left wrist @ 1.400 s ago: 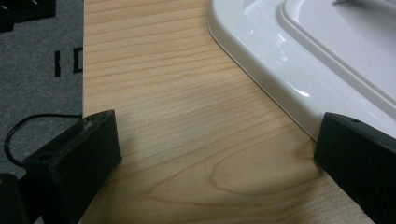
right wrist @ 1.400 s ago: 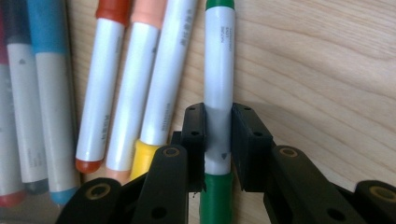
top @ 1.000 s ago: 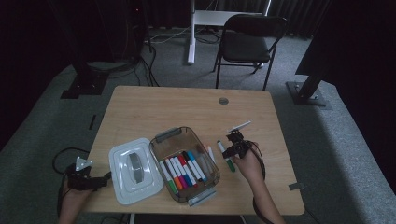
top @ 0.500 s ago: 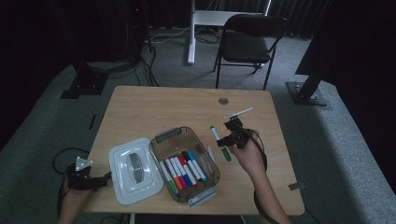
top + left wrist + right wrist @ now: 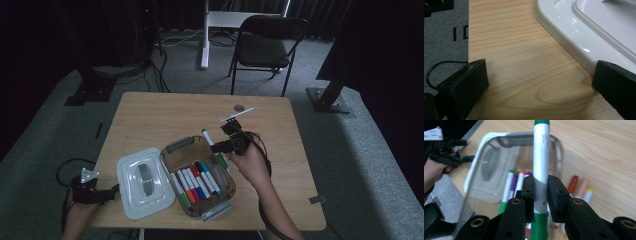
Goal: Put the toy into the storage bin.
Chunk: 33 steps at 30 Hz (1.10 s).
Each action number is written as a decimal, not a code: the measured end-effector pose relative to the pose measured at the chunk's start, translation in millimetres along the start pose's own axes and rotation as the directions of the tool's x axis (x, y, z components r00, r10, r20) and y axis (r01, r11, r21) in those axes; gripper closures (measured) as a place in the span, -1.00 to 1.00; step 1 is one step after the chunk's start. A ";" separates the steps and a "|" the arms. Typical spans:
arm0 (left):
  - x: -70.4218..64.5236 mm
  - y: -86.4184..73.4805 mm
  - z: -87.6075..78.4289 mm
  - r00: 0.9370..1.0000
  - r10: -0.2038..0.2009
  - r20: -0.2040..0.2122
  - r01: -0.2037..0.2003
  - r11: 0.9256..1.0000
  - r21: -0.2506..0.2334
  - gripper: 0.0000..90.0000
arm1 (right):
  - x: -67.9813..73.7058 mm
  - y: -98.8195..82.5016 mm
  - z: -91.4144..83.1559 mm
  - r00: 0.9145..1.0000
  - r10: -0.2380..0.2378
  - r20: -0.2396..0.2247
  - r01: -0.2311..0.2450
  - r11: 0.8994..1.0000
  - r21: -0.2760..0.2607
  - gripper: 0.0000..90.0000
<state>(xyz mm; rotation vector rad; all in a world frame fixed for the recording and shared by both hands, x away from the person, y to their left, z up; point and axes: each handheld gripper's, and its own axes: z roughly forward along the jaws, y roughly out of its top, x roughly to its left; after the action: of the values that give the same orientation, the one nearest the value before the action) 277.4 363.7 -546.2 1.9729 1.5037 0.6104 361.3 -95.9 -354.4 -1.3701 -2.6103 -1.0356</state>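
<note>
A clear plastic box (image 5: 176,148) holding several coloured markers (image 5: 197,182) sits at the table's front middle. Its white lid (image 5: 142,180) lies flat to the left of it. My right gripper (image 5: 231,144) hangs over the box's right rim, shut on a white marker with green ends (image 5: 210,140). In the right gripper view the pads (image 5: 527,187) clamp that marker (image 5: 541,157) near its lower end, above the box (image 5: 511,147). My left gripper (image 5: 95,194) rests at the table's front left edge, open (image 5: 539,75) beside the lid's corner (image 5: 574,37), with nothing between its jaws.
A small round disc (image 5: 240,107) lies near the table's far edge. A folding chair (image 5: 265,47) and stand bases stand on the carpet beyond the table. Bare wood (image 5: 150,120) spans the far half of the table.
My right gripper has risen with the green marker and moved left, from the table right of the box to above the box's right rim. The left gripper has stayed put.
</note>
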 end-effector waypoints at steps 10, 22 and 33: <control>0.0 0.0 0.0 1.000 0.000 0.000 0.000 1.000 0.000 -0.98 | 33.0 6.2 37.7 0.997 -0.059 -0.053 0.062 0.996 0.065 0.70; 0.0 0.0 0.1 1.000 -0.001 0.000 0.001 1.000 -0.001 -0.98 | 56.8 -0.1 84.8 0.992 -0.063 -0.111 0.080 0.985 0.156 0.70; 0.0 -0.1 0.1 1.000 0.000 0.000 0.000 1.000 -0.002 -0.98 | 65.0 -7.1 115.5 0.991 -0.053 -0.121 0.080 0.971 0.225 0.70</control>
<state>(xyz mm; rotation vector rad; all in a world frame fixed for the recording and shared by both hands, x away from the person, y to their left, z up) 277.4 363.7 -546.3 1.9715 1.5032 0.6116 348.0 13.4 -428.6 -1.1459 -2.6092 -0.7628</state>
